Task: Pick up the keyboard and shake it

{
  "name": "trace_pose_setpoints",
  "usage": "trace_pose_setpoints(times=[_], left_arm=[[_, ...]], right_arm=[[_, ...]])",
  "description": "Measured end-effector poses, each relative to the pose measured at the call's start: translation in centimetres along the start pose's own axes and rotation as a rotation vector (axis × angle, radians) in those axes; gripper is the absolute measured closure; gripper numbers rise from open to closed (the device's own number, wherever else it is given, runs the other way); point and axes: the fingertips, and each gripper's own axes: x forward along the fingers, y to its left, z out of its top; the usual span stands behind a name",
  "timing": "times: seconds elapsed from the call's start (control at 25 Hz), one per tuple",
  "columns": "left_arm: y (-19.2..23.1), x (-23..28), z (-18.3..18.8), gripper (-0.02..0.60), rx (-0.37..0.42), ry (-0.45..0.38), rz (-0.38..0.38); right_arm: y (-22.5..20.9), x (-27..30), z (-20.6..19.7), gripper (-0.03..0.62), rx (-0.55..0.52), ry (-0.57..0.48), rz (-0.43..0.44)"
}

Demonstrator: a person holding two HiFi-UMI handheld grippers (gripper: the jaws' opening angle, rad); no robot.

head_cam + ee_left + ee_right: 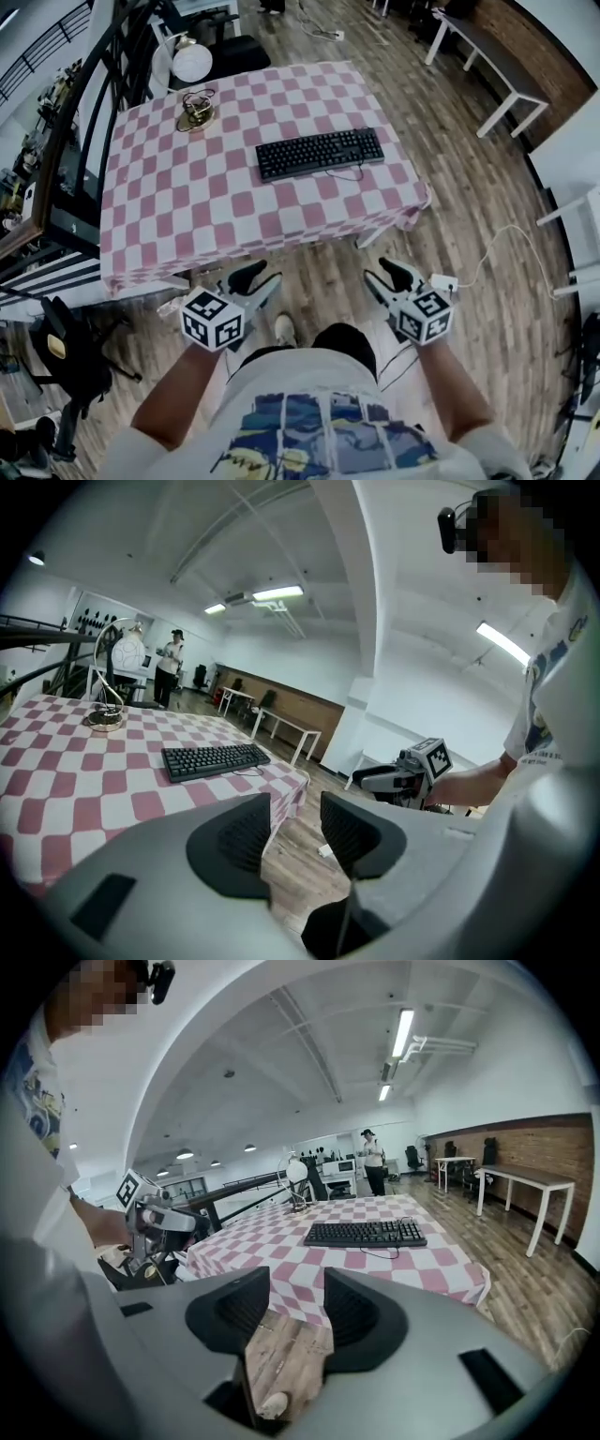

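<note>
A black keyboard [320, 153] lies on the far right part of a table under a pink-and-white checked cloth [169, 216], its thin cable curled at its front edge. It also shows in the left gripper view [214, 759] and the right gripper view [365, 1233]. My left gripper [261, 276] hangs below the table's near edge, over the wooden floor, open and empty [295, 822]. My right gripper [380, 271] is level with it further right, also open with nothing between its pads [297, 1302]. Both are well short of the keyboard.
A small brass wire ornament [197, 111] stands at the table's far left. Beyond it sit a white round lamp [192, 63] and a chair. A black railing [84, 122] runs along the left. A white bench [487, 56] is far right. A white plug and cable [441, 279] lie on the floor. A person [372, 1157] stands in the distance.
</note>
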Motion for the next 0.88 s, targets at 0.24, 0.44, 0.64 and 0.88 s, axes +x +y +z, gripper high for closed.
trace_pose_setpoints(times=[0.24,0.44,0.64,0.88], left_arm=[[6.6,4.1,2.0,0.417,-0.085,0.015,0.005],[13.0,9.0,3.3,0.411,-0.165,0.030,0.058],[18.6,14.9,3.8,0.402,-0.217,0.079,0.151],[23.9,21.1,4.6,0.377,-0.317,0.116,0.247]], right_arm=[[-7.1,5.9,3.3,0.404,0.016,0.049,-0.018],[-16.1,11.5,5.2,0.404,0.064,0.083,-0.010],[-25.1,17.2,6.0,0.402,0.098,0.151,0.028],[-34.7,22.8,6.1,0.386,0.138,0.235,0.074]])
